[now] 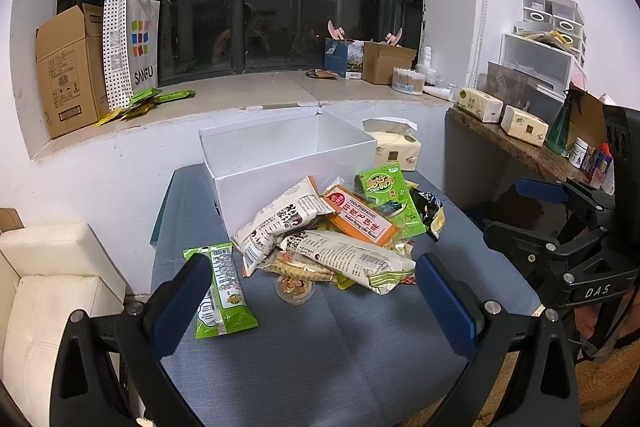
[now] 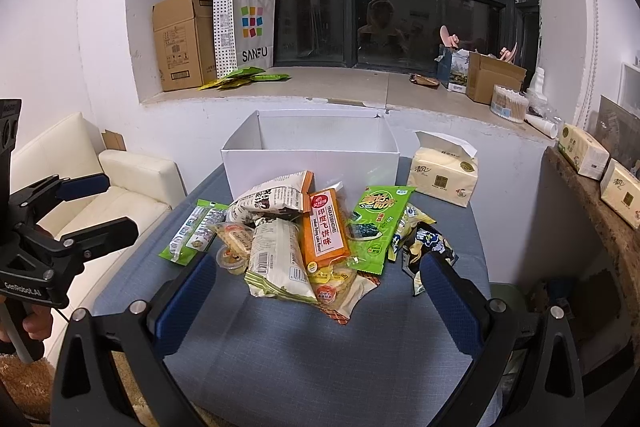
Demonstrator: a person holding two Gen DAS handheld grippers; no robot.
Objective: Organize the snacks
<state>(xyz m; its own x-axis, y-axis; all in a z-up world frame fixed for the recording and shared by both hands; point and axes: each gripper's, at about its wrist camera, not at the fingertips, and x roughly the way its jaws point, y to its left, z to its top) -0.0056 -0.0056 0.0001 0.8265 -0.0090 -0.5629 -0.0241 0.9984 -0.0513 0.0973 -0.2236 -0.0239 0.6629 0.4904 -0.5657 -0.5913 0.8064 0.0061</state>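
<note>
A pile of snack packets (image 1: pixel 332 235) lies on the blue table (image 1: pixel 320 339) in front of an open white box (image 1: pixel 280 155); the pile (image 2: pixel 304 239) and the box (image 2: pixel 312 155) also show in the right wrist view. The pile holds newsprint-patterned bags, an orange packet (image 2: pixel 324 231), a green seaweed packet (image 2: pixel 376 227), a black packet (image 2: pixel 428 247) and small jelly cups (image 1: pixel 295 289). A green packet (image 1: pixel 222 295) lies apart at the left. My left gripper (image 1: pixel 312 291) is open and empty, short of the pile. My right gripper (image 2: pixel 320 287) is open and empty, just before it.
A tissue pack (image 2: pixel 444 175) stands right of the box. A cream sofa (image 2: pixel 120 195) is at the table's left, a stone shelf with tissue boxes (image 1: pixel 516 139) at its right. The window sill (image 2: pixel 340 87) behind holds cardboard boxes and a shopping bag (image 2: pixel 248 27).
</note>
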